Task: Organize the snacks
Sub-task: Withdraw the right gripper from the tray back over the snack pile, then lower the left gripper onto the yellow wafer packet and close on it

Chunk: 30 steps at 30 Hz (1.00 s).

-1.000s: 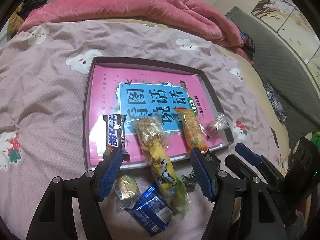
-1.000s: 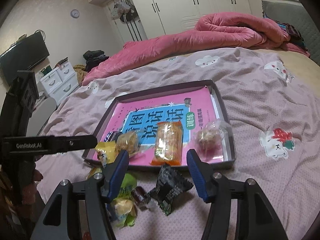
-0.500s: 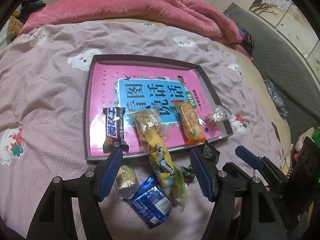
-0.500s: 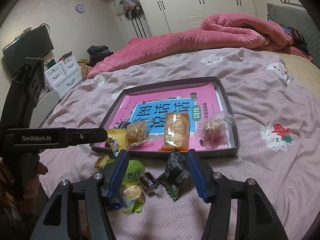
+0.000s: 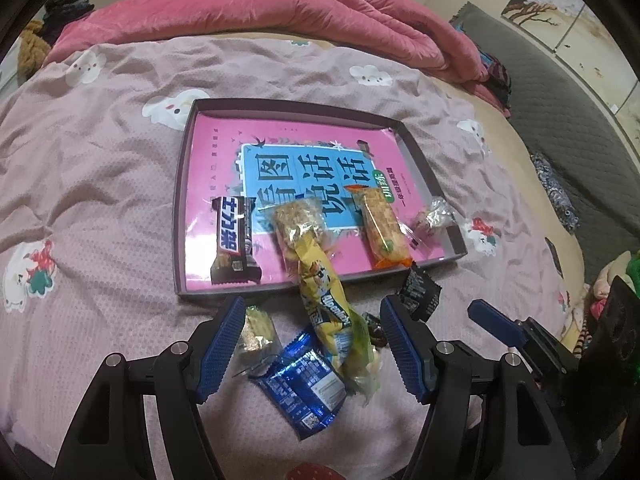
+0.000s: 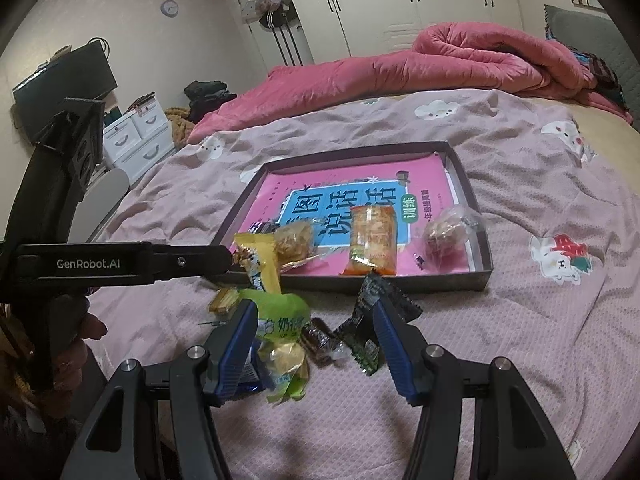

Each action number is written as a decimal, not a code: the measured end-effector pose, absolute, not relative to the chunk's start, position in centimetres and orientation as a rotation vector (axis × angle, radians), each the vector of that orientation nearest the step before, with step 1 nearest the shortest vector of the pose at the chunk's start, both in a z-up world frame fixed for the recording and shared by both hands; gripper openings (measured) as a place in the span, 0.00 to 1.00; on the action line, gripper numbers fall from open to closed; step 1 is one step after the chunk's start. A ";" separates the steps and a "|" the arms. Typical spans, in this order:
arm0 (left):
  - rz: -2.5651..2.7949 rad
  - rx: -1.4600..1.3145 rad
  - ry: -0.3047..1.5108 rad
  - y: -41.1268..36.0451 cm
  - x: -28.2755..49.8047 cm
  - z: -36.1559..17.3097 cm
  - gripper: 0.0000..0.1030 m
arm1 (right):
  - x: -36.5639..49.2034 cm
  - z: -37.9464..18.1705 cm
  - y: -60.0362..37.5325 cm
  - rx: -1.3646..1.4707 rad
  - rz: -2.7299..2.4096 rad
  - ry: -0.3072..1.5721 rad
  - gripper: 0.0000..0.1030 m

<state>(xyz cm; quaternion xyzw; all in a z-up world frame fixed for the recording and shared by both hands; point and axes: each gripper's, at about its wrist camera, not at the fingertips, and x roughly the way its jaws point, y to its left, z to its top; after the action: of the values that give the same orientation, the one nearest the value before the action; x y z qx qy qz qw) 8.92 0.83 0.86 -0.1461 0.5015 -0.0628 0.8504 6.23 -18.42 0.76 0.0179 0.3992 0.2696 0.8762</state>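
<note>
Both grippers are hovering open and empty over the loose snacks lying at six o'clock of the tray [image 5: 181,200]. The right gripper [image 6: 314,326] is framing the black sachet [image 6: 370,316]; lower squarely, pinch its middle, avoid the brown candy [image 6: 318,338]. The left gripper [image 5: 312,322] is straddling the yellow packet [image 5: 326,300].

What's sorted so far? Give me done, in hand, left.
Done: chocolate bar, clear-wrapped cake, orange pack and a small clear bag lie in the tray. In hand: nothing; both grippers hover open. Left: blue pack, yellow pack, black pack on the bedspread.
</note>
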 end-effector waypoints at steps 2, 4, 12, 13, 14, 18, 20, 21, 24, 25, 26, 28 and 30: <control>-0.131 -0.305 1.058 0.8 8.7 0.8 0.70 | 6.1 0.6 -18.3 0.037 0.567 0.841 0.58; -0.129 -0.303 1.061 0.8 8.6 0.8 0.70 | 5.9 0.5 -18.2 0.034 0.575 0.848 0.58; -0.133 -0.302 1.076 0.8 8.1 0.6 0.70 | 5.4 0.1 -17.5 0.017 0.590 0.876 0.58; -0.135 -0.298 1.080 0.7 8.1 0.5 0.70 | 5.4 -0.1 -17.4 0.017 0.592 0.886 0.58; -0.136 -0.295 1.083 0.7 8.0 0.4 0.70 | 5.4 -0.2 -17.4 0.018 0.594 0.893 0.58; -0.139 -0.289 1.096 0.5 7.9 0.1 0.70 | 5.3 -0.9 -17.1 0.012 0.597 0.929 0.58; -0.138 -0.289 1.103 0.5 7.9 -0.1 0.70 | 5.4 -1.2 -17.0 0.011 0.601 0.946 0.58; -0.138 -0.289 1.105 0.5 7.9 -0.2 0.70 | 5.5 -1.5 -17.0 0.010 0.605 0.955 0.58; -0.134 -0.297 1.116 0.7 7.9 -0.6 0.70 | 5.5 -2.1 -16.6 0.004 0.618 0.977 0.55; -0.132 -0.301 1.119 0.8 8.0 -0.8 0.70 | 5.5 -2.3 -16.5 -0.001 0.622 0.984 0.53; -0.129 -0.303 1.121 0.8 8.0 -0.8 0.70 | 5.5 -2.5 -16.3 -0.006 0.627 0.990 0.52; -0.126 -0.309 1.126 0.9 8.1 -1.1 0.70 | 5.5 -2.8 -15.8 -0.018 0.642 0.997 0.51; -0.121 -0.315 1.129 1.1 8.1 -1.3 0.70 | 5.4 -3.1 -15.3 -0.038 0.654 1.005 0.50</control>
<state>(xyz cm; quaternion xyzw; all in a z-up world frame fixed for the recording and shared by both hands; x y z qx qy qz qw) 8.11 1.10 -1.27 -0.1487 0.5323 -0.0571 0.8314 5.39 -15.31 -3.10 -0.0177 0.4727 0.3079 0.8255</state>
